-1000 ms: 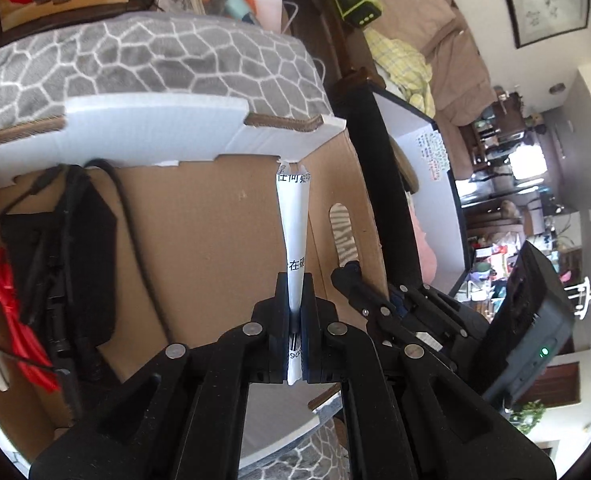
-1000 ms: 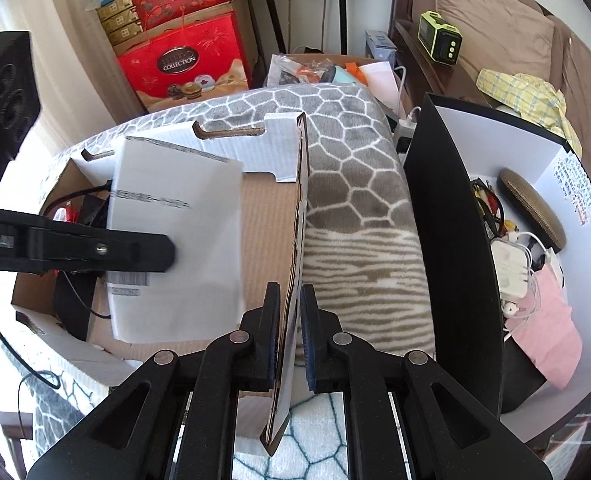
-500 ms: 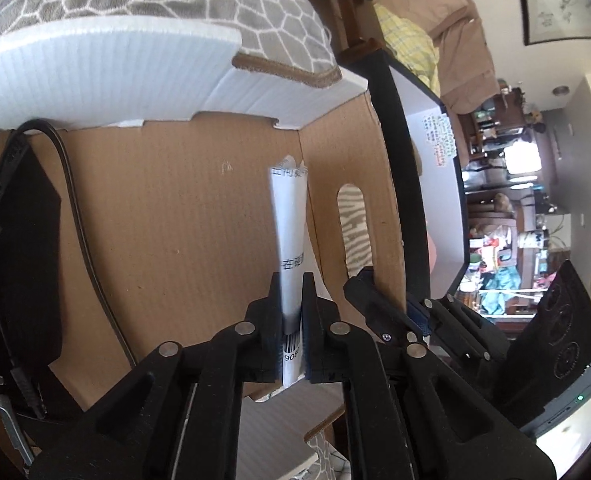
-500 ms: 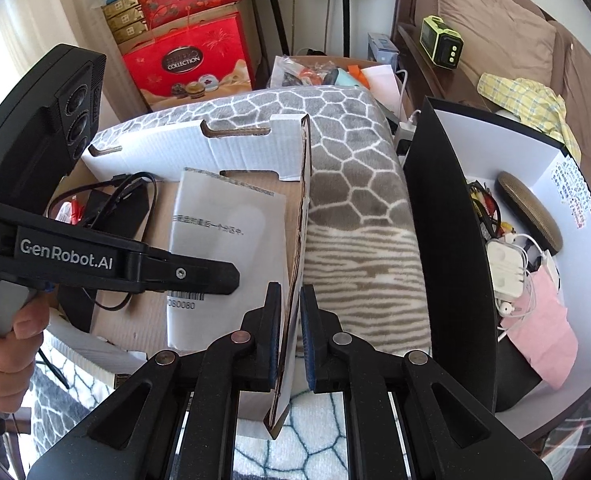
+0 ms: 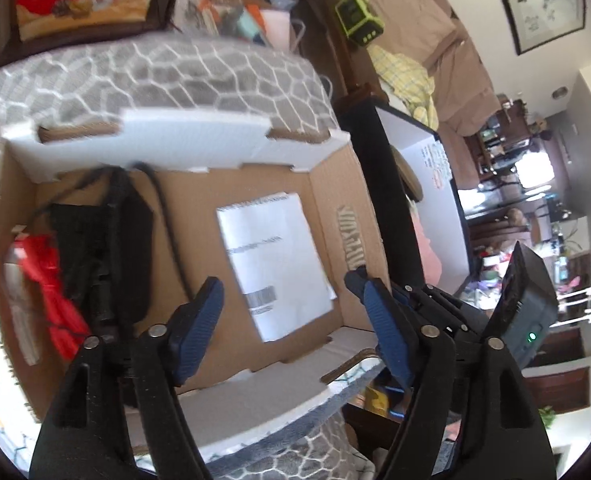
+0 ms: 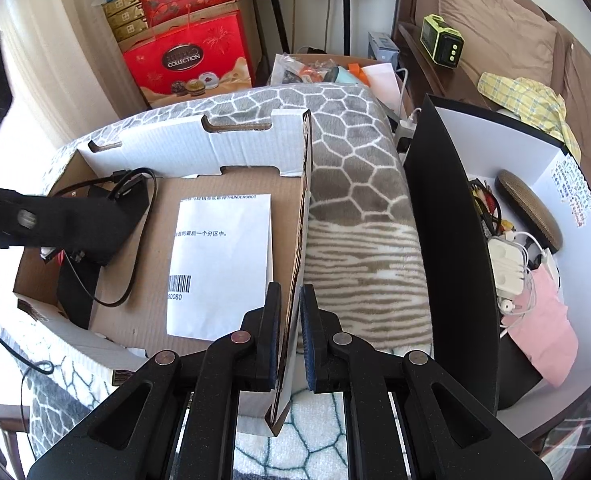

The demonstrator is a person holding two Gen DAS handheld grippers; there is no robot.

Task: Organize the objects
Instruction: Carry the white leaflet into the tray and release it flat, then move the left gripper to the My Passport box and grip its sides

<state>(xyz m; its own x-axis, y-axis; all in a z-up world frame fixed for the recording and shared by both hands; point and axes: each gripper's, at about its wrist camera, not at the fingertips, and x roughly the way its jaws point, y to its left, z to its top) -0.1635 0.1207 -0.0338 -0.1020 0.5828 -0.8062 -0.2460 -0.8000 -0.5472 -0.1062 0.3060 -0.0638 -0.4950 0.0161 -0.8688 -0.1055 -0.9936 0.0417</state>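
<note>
Left gripper [image 5: 291, 320]: jaws spread wide, nothing between the blue pads [image 5: 199, 324], positioned above the open cardboard box [image 5: 375, 236]. Right gripper [image 6: 286, 338]: jaws narrow, clamped on the box's upright right side wall [image 6: 303, 216], one pad on each face of the cardboard.

The white paper sheet [image 6: 219, 264], printed with text and a barcode, lies flat on the box floor, just beside the held wall and apart from both grippers. On the far left of the box sit a black adapter with cable [image 5: 115, 248] and a red bundle [image 5: 43, 280].

Assessment: the paper appears placed; the step in hand is clearing the left gripper from the box. Recommended practice: lift it straight up with jaws wide, so the pads do not drag the sheet or snag the cable loop [image 6: 135, 240]. Keep the right gripper's hold on the wall steady until the left is clear, since the box rests on a soft patterned blanket [image 6: 355, 208] and could shift. The left view is blurred; finer detail cannot be confirmed.
</note>
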